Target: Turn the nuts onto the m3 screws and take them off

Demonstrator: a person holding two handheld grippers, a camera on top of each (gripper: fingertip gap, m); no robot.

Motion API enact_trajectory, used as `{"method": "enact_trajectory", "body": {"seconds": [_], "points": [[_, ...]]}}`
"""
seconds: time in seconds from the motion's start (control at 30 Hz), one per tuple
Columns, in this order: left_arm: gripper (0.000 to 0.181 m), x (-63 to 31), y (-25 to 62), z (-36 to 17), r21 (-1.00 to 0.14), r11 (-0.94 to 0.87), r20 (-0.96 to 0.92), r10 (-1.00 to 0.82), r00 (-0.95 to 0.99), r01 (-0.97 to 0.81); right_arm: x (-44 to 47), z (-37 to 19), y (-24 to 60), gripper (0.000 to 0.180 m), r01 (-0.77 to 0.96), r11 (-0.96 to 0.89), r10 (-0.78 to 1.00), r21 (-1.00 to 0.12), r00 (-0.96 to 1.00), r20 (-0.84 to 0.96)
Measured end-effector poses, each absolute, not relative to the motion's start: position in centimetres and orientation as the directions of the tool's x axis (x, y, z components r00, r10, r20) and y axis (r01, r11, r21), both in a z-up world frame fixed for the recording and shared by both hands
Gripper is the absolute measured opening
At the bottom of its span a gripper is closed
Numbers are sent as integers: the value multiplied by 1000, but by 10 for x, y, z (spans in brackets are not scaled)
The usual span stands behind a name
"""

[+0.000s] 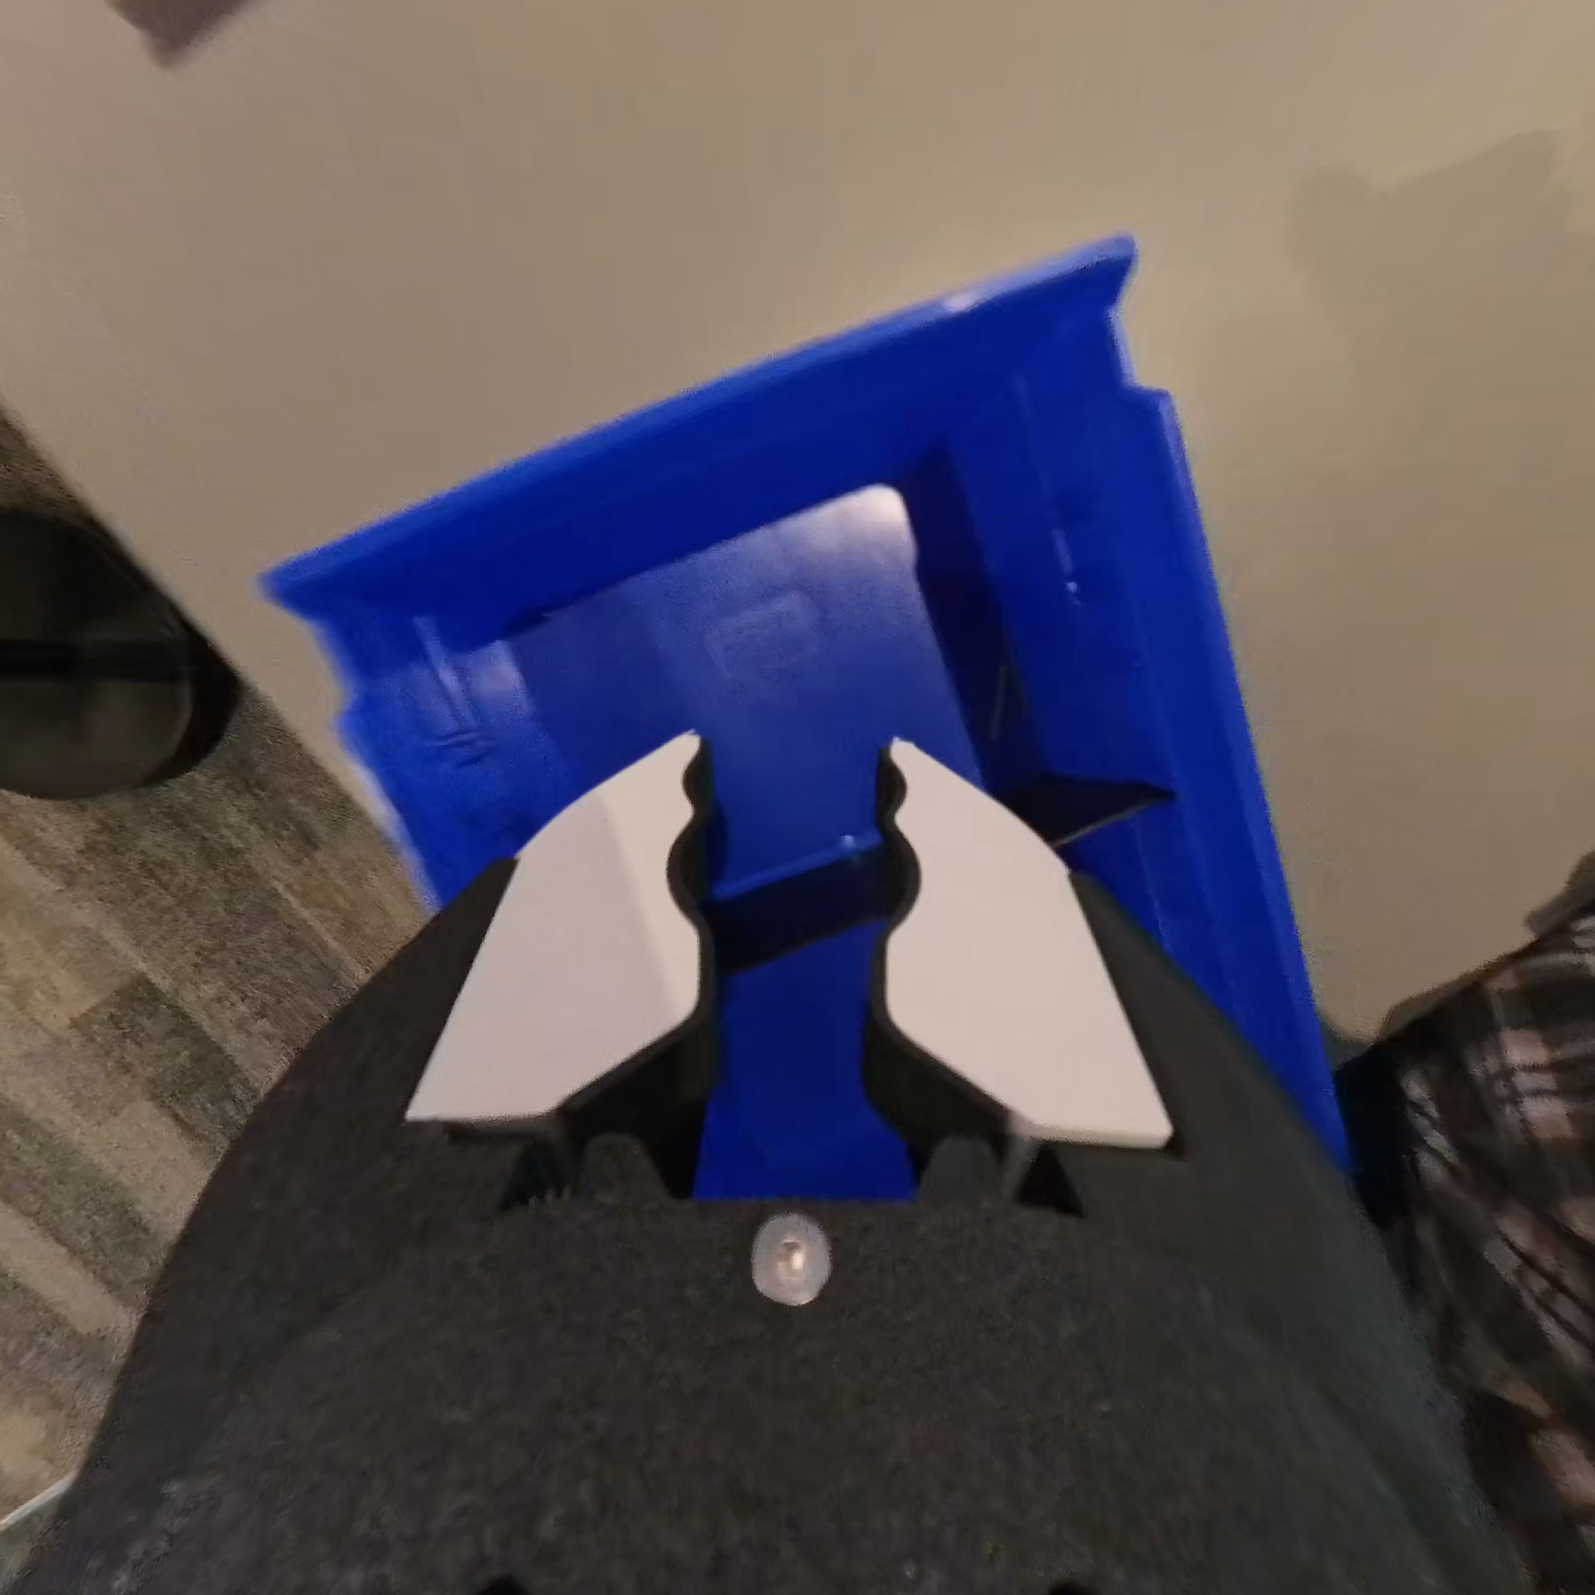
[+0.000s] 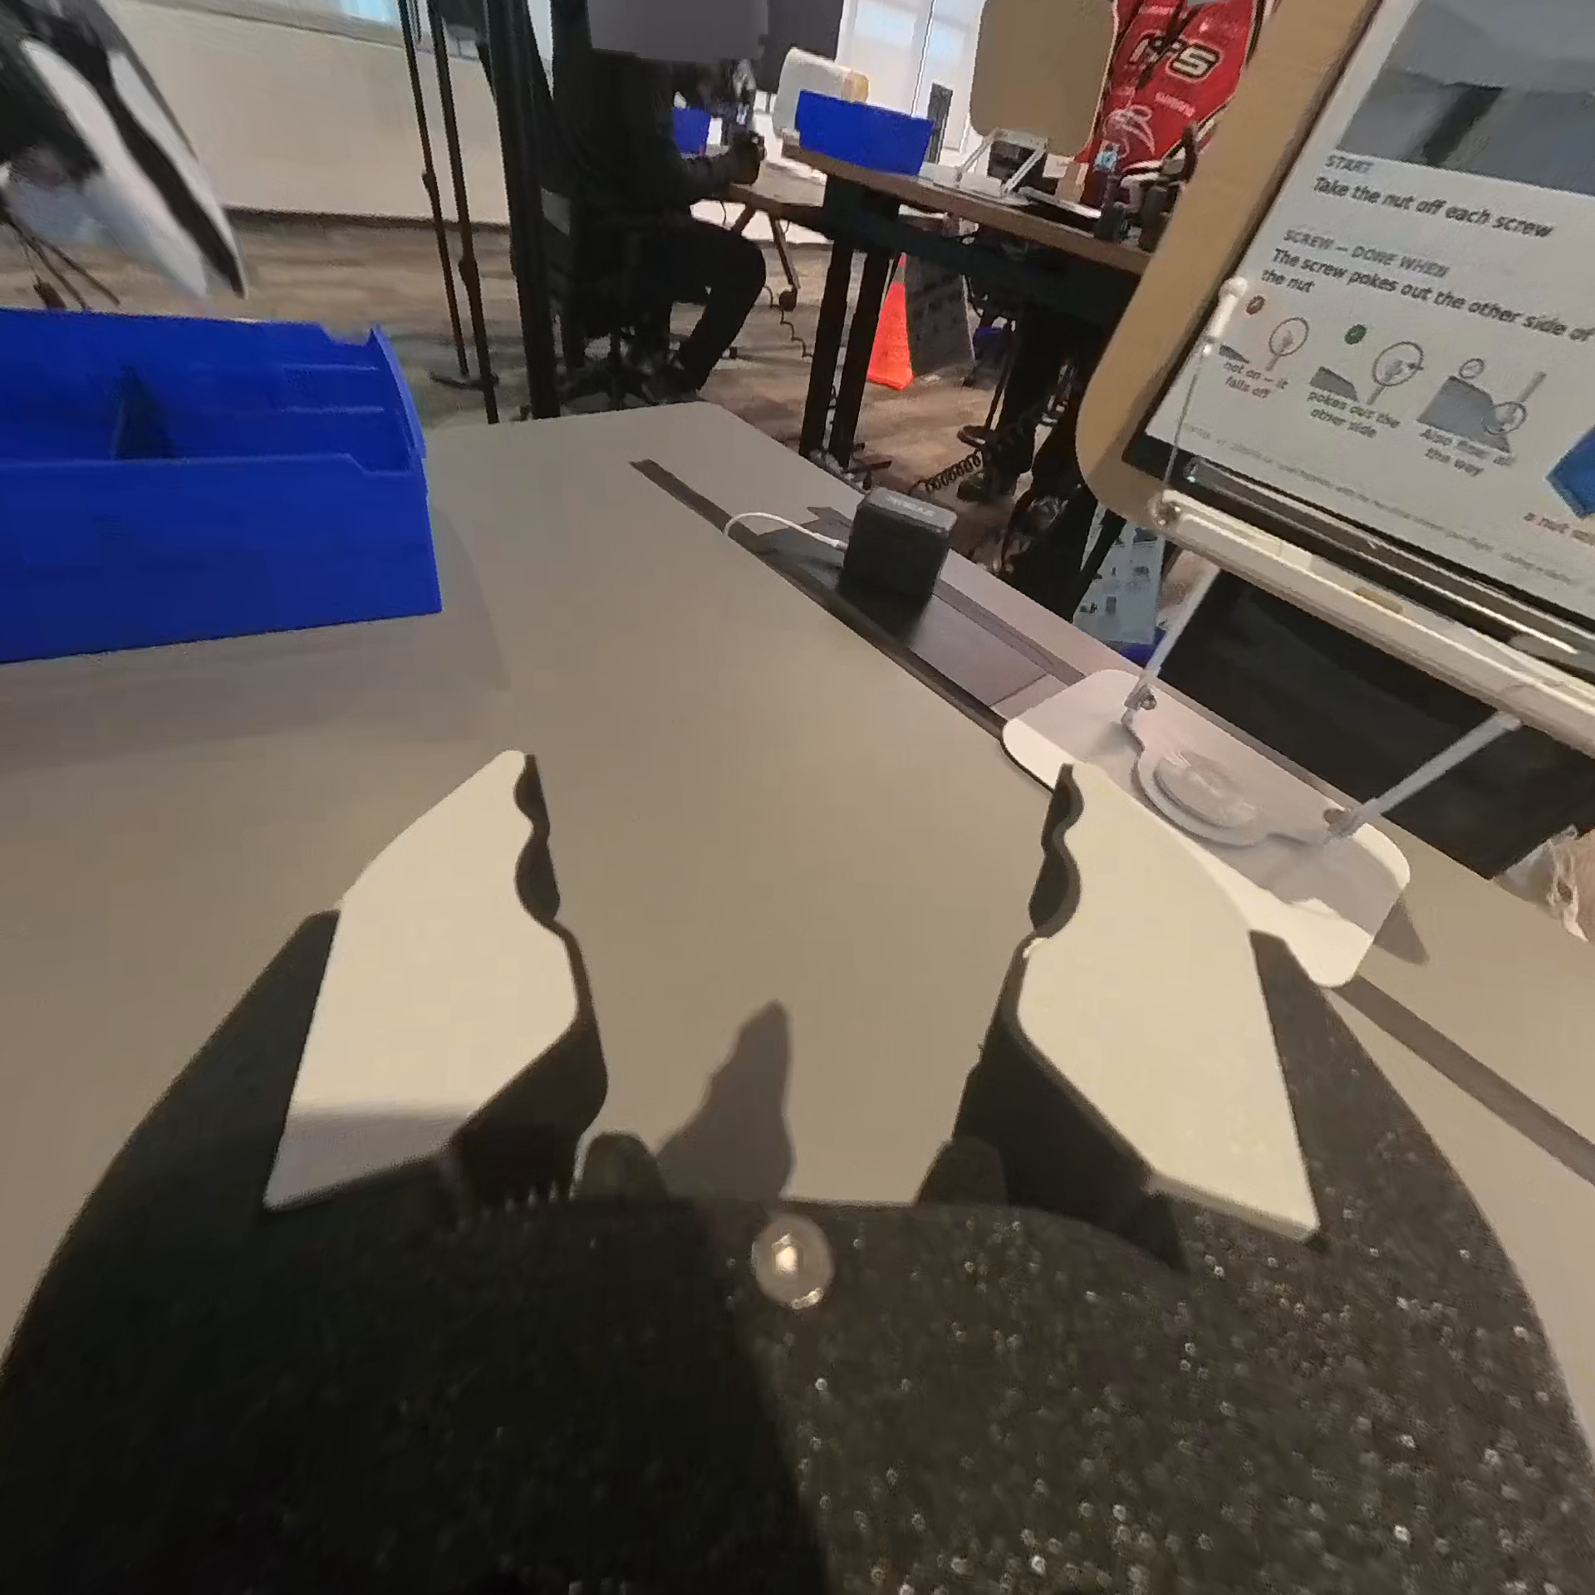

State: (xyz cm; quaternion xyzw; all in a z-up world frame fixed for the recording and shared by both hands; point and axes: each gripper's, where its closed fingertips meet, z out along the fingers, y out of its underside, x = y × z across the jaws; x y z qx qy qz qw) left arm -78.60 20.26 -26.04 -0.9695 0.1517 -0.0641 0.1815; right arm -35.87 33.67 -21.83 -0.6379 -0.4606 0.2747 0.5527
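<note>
A blue plastic bin [image 1: 1079, 535] with an inner divider stands on the grey table. My left gripper [image 1: 792, 751] hovers above the bin, pointing down into it, with its jaws partly open and nothing between them. I see no screws or nuts in the part of the bin that shows. In the right wrist view the same bin [image 2: 198, 518] sits at the left, and the left gripper [image 2: 129, 147] shows blurred above it. My right gripper [image 2: 794, 777] is wide open and empty, low over the bare table [image 2: 777, 690].
A small black cube with a white cable [image 2: 898, 544] sits at the table's far edge. A tablet on a white stand [image 2: 1208, 777] stands at the right. The table edge and carpet [image 1: 173, 906] lie to the bin's left. A person sits at another desk [image 2: 656, 173] beyond. One gripper's finger ends stand about 45 centimetres off the other's.
</note>
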Motion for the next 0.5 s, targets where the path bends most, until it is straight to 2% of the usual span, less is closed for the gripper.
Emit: {"method": "enact_trajectory", "body": {"seconds": [0.13, 0.5], "points": [[34, -755, 192, -293, -259, -907, 146, -378, 914, -334, -370, -216, 337, 108, 315, 45, 894, -948, 410, 179], [34, -719, 194, -340, -104, -849, 193, -528, 827, -518, -394, -217, 334, 109, 378, 63, 897, -924, 385, 219]]}}
